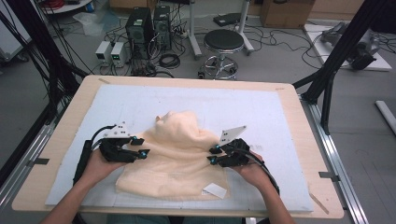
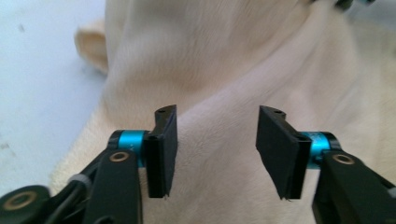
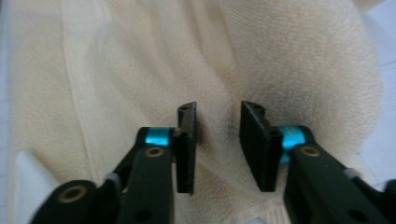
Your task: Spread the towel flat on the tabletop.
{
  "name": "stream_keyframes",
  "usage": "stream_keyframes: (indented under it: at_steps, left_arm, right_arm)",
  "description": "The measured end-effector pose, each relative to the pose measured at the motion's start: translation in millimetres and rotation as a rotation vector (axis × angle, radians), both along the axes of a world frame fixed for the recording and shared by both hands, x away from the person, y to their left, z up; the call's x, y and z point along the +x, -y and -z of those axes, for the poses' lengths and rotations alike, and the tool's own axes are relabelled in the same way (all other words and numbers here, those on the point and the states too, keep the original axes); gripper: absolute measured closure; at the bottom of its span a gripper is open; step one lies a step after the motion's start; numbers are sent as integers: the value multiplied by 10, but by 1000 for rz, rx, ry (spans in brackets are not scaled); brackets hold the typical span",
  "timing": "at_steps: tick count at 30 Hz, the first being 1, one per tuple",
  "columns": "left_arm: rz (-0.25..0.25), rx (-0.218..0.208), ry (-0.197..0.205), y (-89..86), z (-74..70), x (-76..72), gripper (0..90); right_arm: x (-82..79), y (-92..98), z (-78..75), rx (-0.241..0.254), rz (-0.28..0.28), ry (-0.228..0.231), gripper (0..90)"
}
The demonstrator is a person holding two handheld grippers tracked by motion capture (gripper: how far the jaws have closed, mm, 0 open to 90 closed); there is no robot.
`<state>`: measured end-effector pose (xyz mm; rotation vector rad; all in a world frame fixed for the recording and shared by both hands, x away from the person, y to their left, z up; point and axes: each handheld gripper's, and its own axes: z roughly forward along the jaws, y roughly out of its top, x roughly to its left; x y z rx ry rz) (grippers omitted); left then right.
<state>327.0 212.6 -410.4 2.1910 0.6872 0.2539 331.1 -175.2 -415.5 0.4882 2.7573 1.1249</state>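
A cream towel (image 1: 173,158) lies rumpled on the white mat (image 1: 261,112), humped toward the far side, with a white label (image 1: 215,190) at its near right corner. My left gripper (image 1: 142,146) is at the towel's left edge. In the left gripper view its jaws stand wide apart (image 2: 217,149) over a soft ridge of towel (image 2: 224,70), and the pads are clear of the cloth. My right gripper (image 1: 213,156) is at the towel's right side. Its jaws (image 3: 218,144) are closer together, straddling a shadowed crease of towel (image 3: 116,70), and a gap still shows between the pads.
The mat covers most of a wooden table (image 1: 303,140), leaving bare mat to the left, right and far side of the towel. Beyond the far edge stand a stool (image 1: 224,42), computer towers (image 1: 140,25) and cables. A black frame post (image 1: 334,60) rises at the right.
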Motion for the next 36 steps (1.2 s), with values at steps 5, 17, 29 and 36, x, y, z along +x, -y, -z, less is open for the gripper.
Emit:
stream_keyframes:
  at_steps: [5,17,29,36]
  left_arm:
    - [31,65,-32,69,90,7,761]
    - [159,-16,-36,-50,-32,-392,838]
    - [108,-101,32,-101,-302,-261,616]
    - [147,-77,12,-83,-214,-343,596]
  right_arm:
    - [-6,-3,6,-4,-22,-22,849]
    - [-387,149,-108,47,-95,-56,861]
    - [-293,261,-388,159,-17,-11,688]
    - [-329,214,-308,109,-69,-21,674]
